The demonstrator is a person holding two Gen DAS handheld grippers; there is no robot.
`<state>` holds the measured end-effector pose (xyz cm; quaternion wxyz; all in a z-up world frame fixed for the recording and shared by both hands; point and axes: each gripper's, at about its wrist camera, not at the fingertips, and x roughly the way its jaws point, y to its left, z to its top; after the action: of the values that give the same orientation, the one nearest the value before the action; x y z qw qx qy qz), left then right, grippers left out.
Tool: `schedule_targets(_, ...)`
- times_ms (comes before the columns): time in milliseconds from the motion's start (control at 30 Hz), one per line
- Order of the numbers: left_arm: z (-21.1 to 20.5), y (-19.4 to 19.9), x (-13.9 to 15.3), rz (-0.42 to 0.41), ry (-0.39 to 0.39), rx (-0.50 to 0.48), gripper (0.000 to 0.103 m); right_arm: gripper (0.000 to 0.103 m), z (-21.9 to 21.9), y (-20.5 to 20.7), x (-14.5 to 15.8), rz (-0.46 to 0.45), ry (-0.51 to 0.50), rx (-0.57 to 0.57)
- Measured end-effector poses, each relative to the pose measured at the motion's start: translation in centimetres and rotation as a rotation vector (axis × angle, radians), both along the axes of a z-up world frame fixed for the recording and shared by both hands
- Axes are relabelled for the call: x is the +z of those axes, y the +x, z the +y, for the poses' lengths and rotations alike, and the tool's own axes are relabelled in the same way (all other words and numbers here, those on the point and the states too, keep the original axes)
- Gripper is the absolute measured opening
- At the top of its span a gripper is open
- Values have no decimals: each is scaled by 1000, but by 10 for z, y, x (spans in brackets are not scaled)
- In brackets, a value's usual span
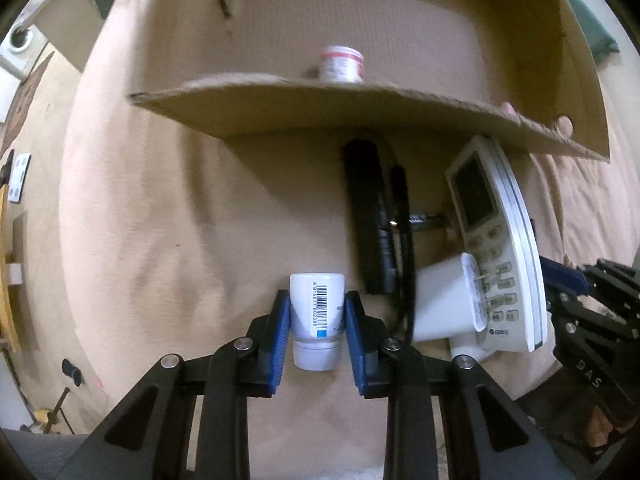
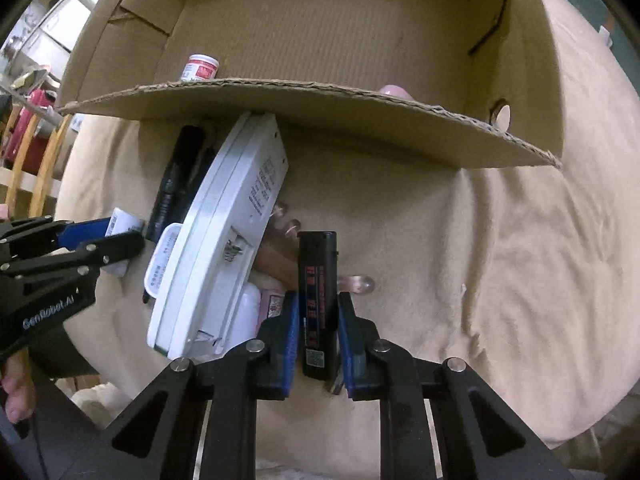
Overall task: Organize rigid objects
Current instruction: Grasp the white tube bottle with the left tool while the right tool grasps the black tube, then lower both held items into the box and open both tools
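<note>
My left gripper [image 1: 317, 312] is shut on a small white tube with a barcode [image 1: 318, 312], held above the tan cloth. My right gripper [image 2: 319, 320] is shut on a black lighter with red print [image 2: 318, 300]. A cardboard box [image 1: 360, 108] lies open ahead, with a small white jar with a red label [image 1: 342, 65] inside; the jar also shows in the right wrist view [image 2: 200, 67]. A white GREE remote [image 1: 492, 240] leans against the box flap, next to black cylindrical items [image 1: 368, 216] and a white container [image 1: 444, 300].
A tan cloth [image 2: 500, 260] covers the surface. The right gripper shows at the right edge of the left wrist view [image 1: 592, 292]; the left gripper [image 2: 100, 240] shows at the left of the right wrist view. A clear pink item [image 2: 356, 282] lies behind the lighter.
</note>
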<state>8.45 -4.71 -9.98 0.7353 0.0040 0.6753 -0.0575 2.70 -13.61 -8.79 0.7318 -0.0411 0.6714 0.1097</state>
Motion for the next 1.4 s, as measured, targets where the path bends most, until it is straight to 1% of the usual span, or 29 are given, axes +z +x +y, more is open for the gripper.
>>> schedule_targets(67,6,0,2,-8,9,17,24,20,1,-5,5,-15,4,1)
schedule_targets(200,18,0,4,-25,22,42,24,20,-12,-8,18,-41,24,-23)
schedule_targets(367,38,-6,4,-44,29,62,24,20,-30,-13,36,-71,94,-92)
schedule_targets(467,45,-6,9,-59,31,65,24,20,-40,-17,49,-81,141,-129)
schedule_targets(600,39,-15,17,-82,37,62,24,20,-51,-20,59,-94,188,-159)
schedule_targets(767,38,-19,22,-90,45,61,24,20,-48,-23,66,-100,202,-154)
schedule_targets(800,37,-20,24,-92,42,65,24,20,-50,-17,65,-102,207,-155)
schedule_targets(900,31,-24,42,-112,36,70,24,20,-63,-29,76,-109,232,-170)
schedule_targets(1000,27,-34,59,-153,31,61,24,20,-68,-32,84,-119,271,-176)
schedule_targets(1100,26,-36,80,-197,16,53,24,20,-73,-32,96,-146,314,-181)
schedule_targets(1233,27,-27,107,-250,-11,61,24,20,-84,-26,120,-203,386,-199)
schedule_targets(1400,25,-7,133,-295,-53,62,24,20,-91,-6,145,-251,425,-212)
